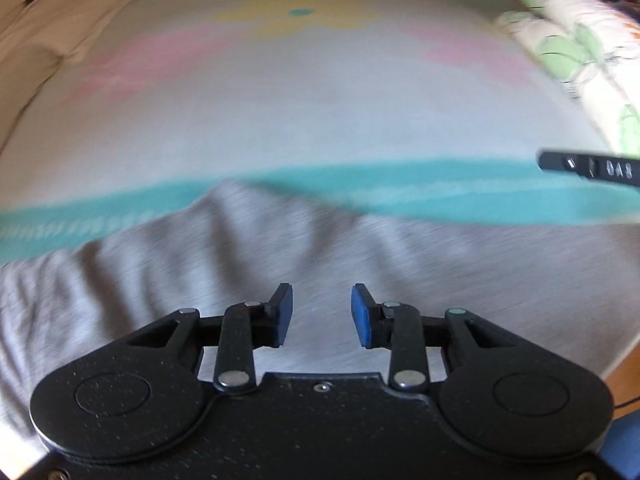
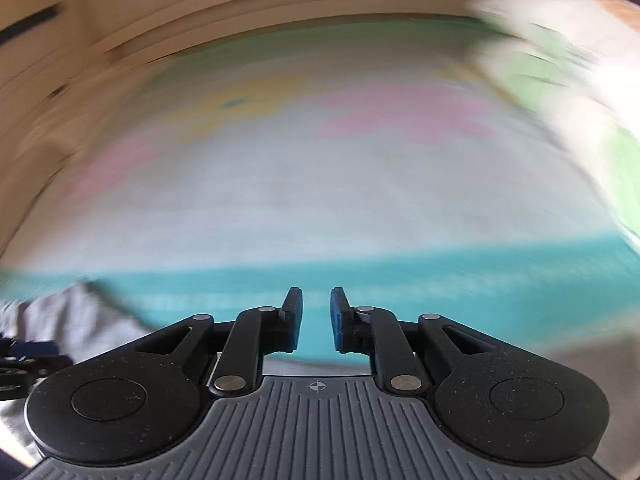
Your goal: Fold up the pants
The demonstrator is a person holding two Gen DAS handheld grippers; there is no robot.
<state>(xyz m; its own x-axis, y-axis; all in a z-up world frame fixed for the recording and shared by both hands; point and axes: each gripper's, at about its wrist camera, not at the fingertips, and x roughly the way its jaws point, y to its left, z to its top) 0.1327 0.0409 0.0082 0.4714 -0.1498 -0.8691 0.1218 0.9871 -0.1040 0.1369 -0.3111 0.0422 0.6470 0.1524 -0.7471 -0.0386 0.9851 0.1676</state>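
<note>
In the left wrist view, the wrinkled light grey fabric pants are lying spread across the near part of a bed sheet, a pale cloth printed with pink and yellow patches and a broad teal band that is running from side to side just beyond the garment. The left gripper, black with blue-padded fingers, is hovering over the grey cloth with its jaws standing about half open and nothing between them. At the far right, a white pillow with green leaf print is lying at the edge of the bed, and a black bar of the other tool is poking in below it. In the right wrist view, much blurred, the pants are showing only at the lower left, while the right gripper is hanging over the teal band, its jaws parted by a narrow gap and gripping nothing.
</note>
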